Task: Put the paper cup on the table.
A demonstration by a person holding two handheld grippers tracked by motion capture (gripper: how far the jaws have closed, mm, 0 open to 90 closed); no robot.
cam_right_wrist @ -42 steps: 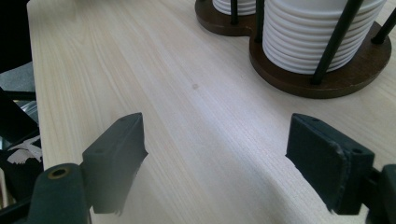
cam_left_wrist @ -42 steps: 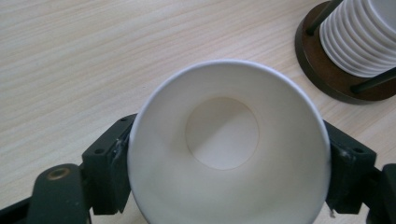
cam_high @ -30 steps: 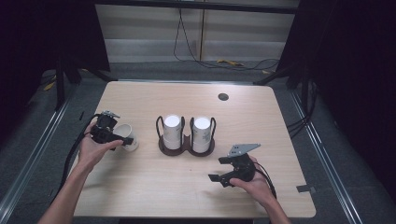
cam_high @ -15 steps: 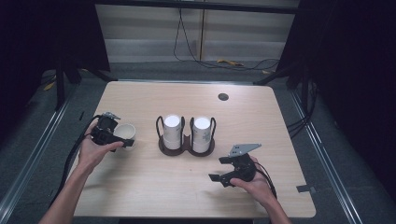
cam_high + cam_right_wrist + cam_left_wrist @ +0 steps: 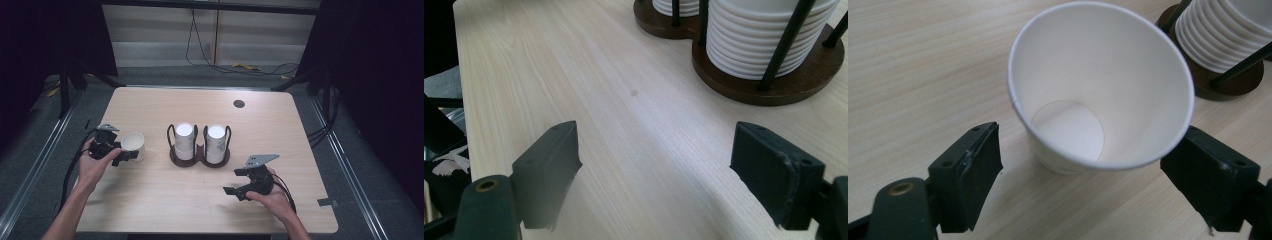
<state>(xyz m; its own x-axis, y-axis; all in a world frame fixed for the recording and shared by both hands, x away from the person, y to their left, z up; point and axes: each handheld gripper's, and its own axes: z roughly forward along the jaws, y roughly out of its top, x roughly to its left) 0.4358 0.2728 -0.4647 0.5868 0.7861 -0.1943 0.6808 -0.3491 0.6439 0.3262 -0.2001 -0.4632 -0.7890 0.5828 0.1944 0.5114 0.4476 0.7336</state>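
Note:
A white paper cup (image 5: 133,144) (image 5: 1098,85) stands on the wooden table (image 5: 165,200), mouth up and empty. My left gripper (image 5: 121,151) (image 5: 1090,155) is open around it. The right-hand jaw sits at the rim, while the left-hand jaw stands clear of the cup wall. A dark round-based holder (image 5: 199,157) (image 5: 769,90) with black wire posts carries two stacks of white cups (image 5: 184,140) (image 5: 215,142) at the table's middle. My right gripper (image 5: 234,183) (image 5: 656,150) rests open near the front right, aimed left toward the holder, with bare table between its jaws.
A dark cable hole (image 5: 239,104) lies in the far right part of the tabletop. Cables trail from both grippers over the table's side edges. Metal floor rails (image 5: 35,170) run along both sides, and wires lie on the floor behind.
The left gripper has shifted a little toward the near-left, and the cup now stands upright at its tips. The right gripper has stayed where it was.

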